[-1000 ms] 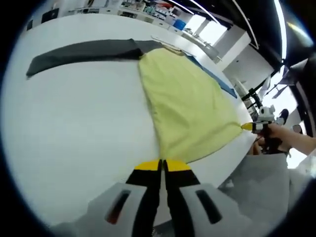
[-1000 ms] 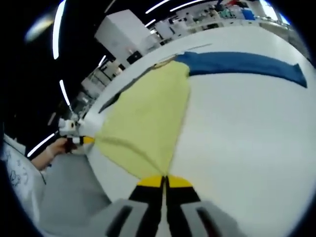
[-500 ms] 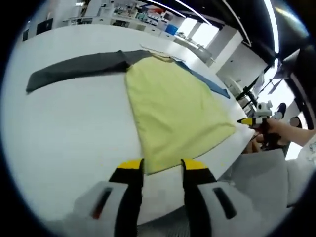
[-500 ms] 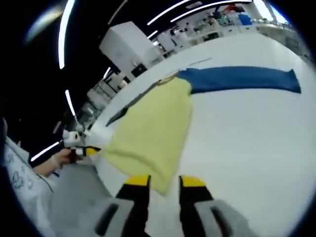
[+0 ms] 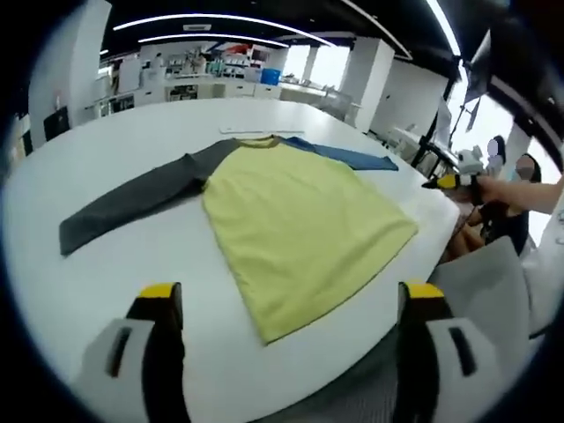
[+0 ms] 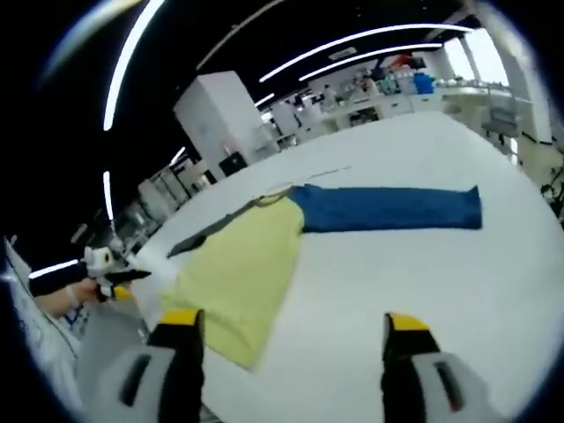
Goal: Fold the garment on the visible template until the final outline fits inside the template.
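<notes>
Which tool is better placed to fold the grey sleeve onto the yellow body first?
Probably the left tool. In its view the grey sleeve stretches toward its own side of the yellow body, while the right tool faces the blue sleeve. Both tools are open, holding nothing.

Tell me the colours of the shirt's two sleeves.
Dark grey sleeve and blue sleeve; left gripper view shows both.

One garment (image 5: 300,225) (two sleeves), one table (image 5: 132,264), two grippers.

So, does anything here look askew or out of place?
Nothing stands out. The shirt lies flat on the table, with the grey sleeve and the blue sleeve spread out to its sides. Both grippers are open, off the cloth.
</notes>
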The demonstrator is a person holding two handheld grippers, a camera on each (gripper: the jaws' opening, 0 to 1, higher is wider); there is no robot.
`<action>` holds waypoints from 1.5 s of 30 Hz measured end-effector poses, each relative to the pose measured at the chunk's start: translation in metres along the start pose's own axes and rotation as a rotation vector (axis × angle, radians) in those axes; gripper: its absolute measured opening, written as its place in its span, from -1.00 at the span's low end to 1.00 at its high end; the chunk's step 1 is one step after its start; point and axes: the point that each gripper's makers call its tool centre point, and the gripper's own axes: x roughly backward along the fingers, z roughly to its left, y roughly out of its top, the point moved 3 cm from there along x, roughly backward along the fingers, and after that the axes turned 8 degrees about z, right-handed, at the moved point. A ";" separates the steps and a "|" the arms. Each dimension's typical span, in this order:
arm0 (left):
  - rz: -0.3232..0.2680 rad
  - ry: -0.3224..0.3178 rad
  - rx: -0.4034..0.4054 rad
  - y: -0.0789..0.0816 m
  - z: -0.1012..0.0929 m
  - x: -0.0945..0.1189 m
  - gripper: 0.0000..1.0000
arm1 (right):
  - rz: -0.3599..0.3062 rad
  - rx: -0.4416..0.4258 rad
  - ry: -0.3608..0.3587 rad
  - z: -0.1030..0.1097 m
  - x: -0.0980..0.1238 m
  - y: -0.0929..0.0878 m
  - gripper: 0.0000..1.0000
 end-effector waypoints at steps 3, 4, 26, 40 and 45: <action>-0.021 0.004 0.008 0.009 0.003 0.000 0.98 | -0.023 0.042 -0.040 -0.013 0.006 0.009 0.89; -0.022 0.017 0.011 0.011 0.005 0.001 0.98 | -0.029 0.045 -0.047 -0.016 0.007 0.012 0.95; -0.047 0.063 -0.012 0.028 0.015 -0.005 0.87 | -0.110 -0.010 -0.203 -0.108 0.005 0.055 0.95; -0.053 0.006 0.009 0.028 0.017 -0.003 0.89 | -0.065 -0.025 -0.364 -0.161 -0.011 0.073 0.82; -0.073 0.016 0.031 0.023 0.015 0.004 0.86 | -0.042 -0.131 -0.441 -0.187 -0.014 0.077 0.42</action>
